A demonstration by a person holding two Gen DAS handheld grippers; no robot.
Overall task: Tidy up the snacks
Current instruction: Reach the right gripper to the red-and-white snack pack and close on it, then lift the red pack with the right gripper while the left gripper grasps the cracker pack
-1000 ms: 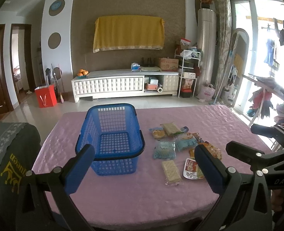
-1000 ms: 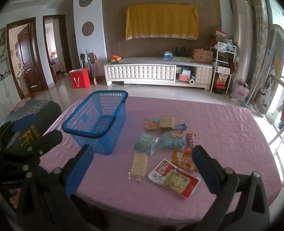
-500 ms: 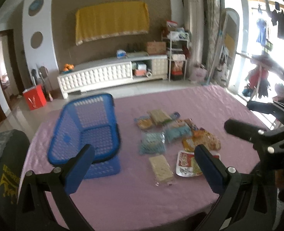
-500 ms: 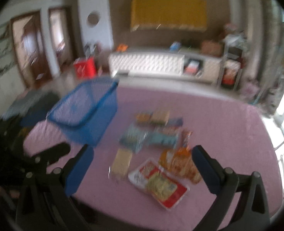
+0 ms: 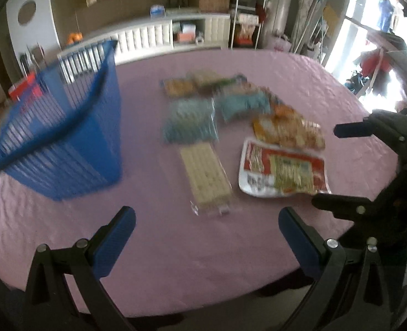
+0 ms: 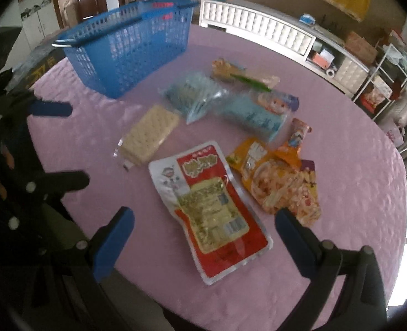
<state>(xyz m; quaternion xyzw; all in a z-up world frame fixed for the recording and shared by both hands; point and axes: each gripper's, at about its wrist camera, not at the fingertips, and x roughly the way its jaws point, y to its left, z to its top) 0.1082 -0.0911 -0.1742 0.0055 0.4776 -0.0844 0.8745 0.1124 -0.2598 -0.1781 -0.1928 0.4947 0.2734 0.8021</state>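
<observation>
A blue plastic basket (image 5: 63,135) (image 6: 131,44) stands on the left of a pink-covered table (image 5: 176,262) (image 6: 355,165). Several snack packs lie to its right: a cracker pack (image 5: 206,176) (image 6: 148,135), a red and white pouch (image 5: 283,168) (image 6: 211,207), an orange pack (image 5: 289,131) (image 6: 280,184) and pale blue packs (image 5: 189,121) (image 6: 192,93). My left gripper (image 5: 207,244) is open and empty above the near table edge, in front of the cracker pack. My right gripper (image 6: 203,245) is open and empty, low over the red and white pouch.
A white TV cabinet (image 5: 159,35) (image 6: 258,30) stands against the far wall beyond the table. A metal shelf rack (image 5: 244,13) stands to its right. A dark chair back (image 6: 32,66) is at the table's left side.
Both grippers have moved forward and tilted down toward the table. The snacks and basket now look much closer. Both grippers stay open.
</observation>
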